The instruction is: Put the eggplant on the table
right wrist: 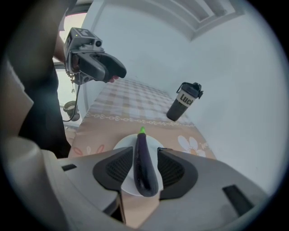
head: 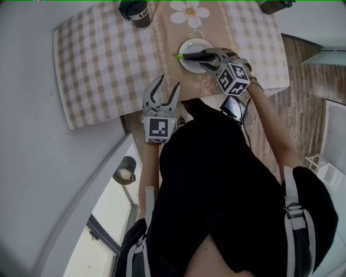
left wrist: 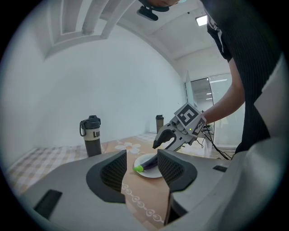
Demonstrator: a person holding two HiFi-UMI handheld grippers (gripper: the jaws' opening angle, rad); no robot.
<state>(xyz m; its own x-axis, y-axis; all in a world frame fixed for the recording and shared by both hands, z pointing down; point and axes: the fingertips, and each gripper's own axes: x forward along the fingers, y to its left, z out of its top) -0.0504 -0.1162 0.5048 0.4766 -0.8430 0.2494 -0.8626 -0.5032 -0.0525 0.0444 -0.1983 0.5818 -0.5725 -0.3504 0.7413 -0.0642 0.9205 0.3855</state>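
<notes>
Eggplant over white plate, clamped in right tongs; left tongs open, empty. Lidded bottle stands apart.

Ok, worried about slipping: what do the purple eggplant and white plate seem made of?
The dark purple eggplant with a green tip looks smooth and glossy, with a soft sheen; real or plastic, I cannot tell. The round white plate looks like glazed ceramic, plain and evenly white, but could be plastic.
</notes>
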